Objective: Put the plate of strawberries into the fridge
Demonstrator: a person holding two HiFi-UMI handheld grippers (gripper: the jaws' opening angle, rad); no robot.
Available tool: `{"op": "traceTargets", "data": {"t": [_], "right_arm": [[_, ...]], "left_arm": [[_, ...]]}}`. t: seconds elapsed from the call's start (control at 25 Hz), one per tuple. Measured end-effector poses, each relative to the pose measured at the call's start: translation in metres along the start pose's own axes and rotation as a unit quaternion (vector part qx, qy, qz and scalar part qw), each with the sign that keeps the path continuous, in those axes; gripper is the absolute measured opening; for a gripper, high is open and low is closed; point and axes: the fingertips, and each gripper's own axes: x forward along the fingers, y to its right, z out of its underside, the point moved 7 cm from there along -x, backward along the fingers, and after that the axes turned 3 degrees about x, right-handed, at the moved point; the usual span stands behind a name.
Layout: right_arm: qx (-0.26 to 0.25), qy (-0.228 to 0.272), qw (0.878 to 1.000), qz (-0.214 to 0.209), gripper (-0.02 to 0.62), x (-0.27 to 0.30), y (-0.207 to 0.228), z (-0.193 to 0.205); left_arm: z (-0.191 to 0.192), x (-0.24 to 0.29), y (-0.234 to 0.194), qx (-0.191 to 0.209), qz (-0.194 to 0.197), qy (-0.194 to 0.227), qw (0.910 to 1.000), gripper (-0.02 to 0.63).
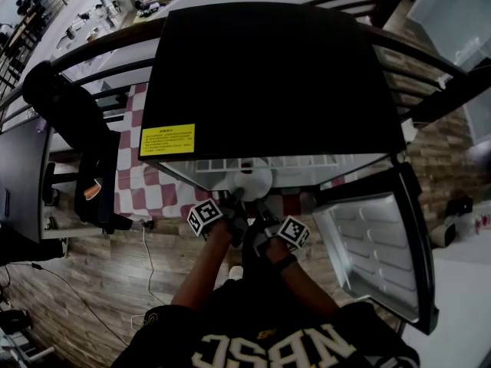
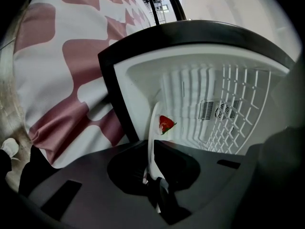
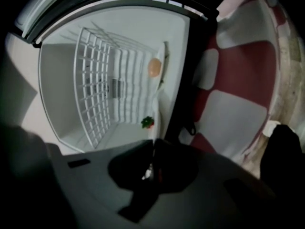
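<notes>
White plate (image 2: pixel 153 128) with a red strawberry (image 2: pixel 165 124) on it, looks partway inside the black fridge (image 1: pixel 268 75), door wide open.

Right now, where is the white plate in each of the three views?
Head view: plate at centre, in the fridge's opening.
Left gripper view: plate lower centre, edge-on, strawberry beside it.
Right gripper view: plate centre, edge-on, a thin white line.
Shared landmark: the fridge's white interior.

A yellow label (image 1: pixel 167 139) lies on the black fridge (image 1: pixel 268 75) top, its print too small to read. Pale block letters (image 1: pixel 268 349) on the person's dark shirt (image 1: pixel 230 320) seem to read NBSC. Square black-and-white markers (image 1: pixel 205 216) cover two cubes (image 1: pixel 294 232) by the wrists
</notes>
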Motion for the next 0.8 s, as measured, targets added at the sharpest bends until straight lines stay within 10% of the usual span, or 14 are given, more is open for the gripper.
{"op": "traceTargets", "data": {"t": [0.8], "right_arm": [[0.054, 0.047, 0.997, 0.004, 0.032, 0.04, -0.005, -0.011]], "left_arm": [[-0.001, -0.011, 0.007, 0.014, 0.026, -0.024, 0.9993, 0.109]]}}
